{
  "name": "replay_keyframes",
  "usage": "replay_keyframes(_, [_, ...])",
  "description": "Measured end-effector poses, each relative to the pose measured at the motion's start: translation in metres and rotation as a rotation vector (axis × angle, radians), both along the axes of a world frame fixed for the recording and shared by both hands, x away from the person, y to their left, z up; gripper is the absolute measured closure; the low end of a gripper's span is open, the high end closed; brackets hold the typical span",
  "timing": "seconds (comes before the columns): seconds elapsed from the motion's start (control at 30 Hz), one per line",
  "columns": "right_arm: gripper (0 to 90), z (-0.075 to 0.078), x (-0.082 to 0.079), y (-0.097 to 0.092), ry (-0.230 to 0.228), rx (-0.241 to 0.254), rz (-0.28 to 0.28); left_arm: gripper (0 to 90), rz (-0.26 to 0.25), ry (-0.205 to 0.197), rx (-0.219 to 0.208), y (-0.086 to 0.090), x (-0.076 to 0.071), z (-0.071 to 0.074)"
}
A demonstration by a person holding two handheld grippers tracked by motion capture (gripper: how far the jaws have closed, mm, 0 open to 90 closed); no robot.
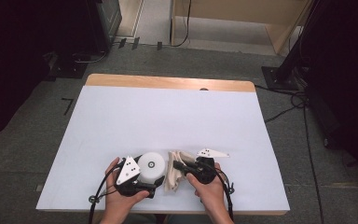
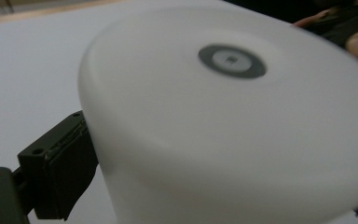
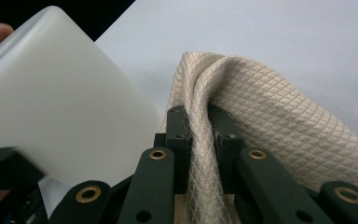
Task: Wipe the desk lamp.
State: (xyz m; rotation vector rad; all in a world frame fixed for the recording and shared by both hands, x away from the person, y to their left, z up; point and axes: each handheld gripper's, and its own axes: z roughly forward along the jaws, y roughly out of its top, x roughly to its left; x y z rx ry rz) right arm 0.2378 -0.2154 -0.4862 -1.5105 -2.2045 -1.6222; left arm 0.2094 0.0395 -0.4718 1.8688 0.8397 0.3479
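Observation:
A white, round tub with a grey ring on its flat face is tilted near the table's front edge. My left gripper is shut on its sides. In the left gripper view the tub is close and blurred, with one black pad pressed to its wall. Just right of it hangs a beige quilted cloth, pinched by my right gripper. In the right gripper view the cloth folds over and between the jaws of that gripper, with the tub at the left.
A white sheet covers the table, with a bare wooden strip along the far edge. Cables and dark stand bases lie on the grey floor around it.

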Motion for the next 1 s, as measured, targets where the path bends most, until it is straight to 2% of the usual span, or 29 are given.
replay_keyframes(0.07, [80.9,0.0,0.0,-0.002,-0.006,-0.003,-0.003,1.9,0.032,-0.001,0.006,-0.004,-0.001,-0.003])
replay_keyframes(0.23, [80.9,0.0,0.0,-0.003,0.001,-0.003,-0.011,5.2,0.036,-0.029,0.01,-0.006,-0.003,-0.004])
replay_keyframes(0.43, [80.9,0.0,-0.001,-0.003,-0.004,-0.005,-0.01,6.3,-0.028,-0.034,0.035,-0.002,0.002,-0.002])
replay_keyframes(0.5, [80.9,0.001,-0.001,-0.004,-0.006,-0.002,-0.01,6.5,-0.075,-0.04,0.043,0.001,0.005,-0.001])
replay_keyframes(0.6, [80.9,0.001,-0.001,-0.005,-0.011,-0.002,-0.012,6.6,-0.174,-0.067,0.05,0.006,0.012,0.0])
replay_keyframes(0.67, [80.9,0.001,-0.001,-0.006,-0.016,0.0,-0.008,6.6,-0.273,-0.058,0.042,0.01,0.018,-0.001])
replay_keyframes(0.73, [80.9,0.001,-0.002,-0.006,-0.015,0.001,-0.001,6.7,-0.424,-0.039,0.028,0.012,0.024,-0.001])
replay_keyframes(0.8, [80.9,0.001,-0.003,-0.006,-0.016,0.003,0.004,6.7,-0.47,-0.058,0.033,0.013,0.025,-0.001])
replay_keyframes(0.87, [80.9,0.002,-0.003,-0.006,-0.019,0.009,0.009,6.7,-0.493,-0.073,0.036,0.012,0.027,-0.001])
replay_keyframes(1.0, [80.8,0.005,-0.006,-0.005,-0.023,0.024,0.031,6.8,-0.492,-0.057,0.014,0.014,0.031,-0.003])
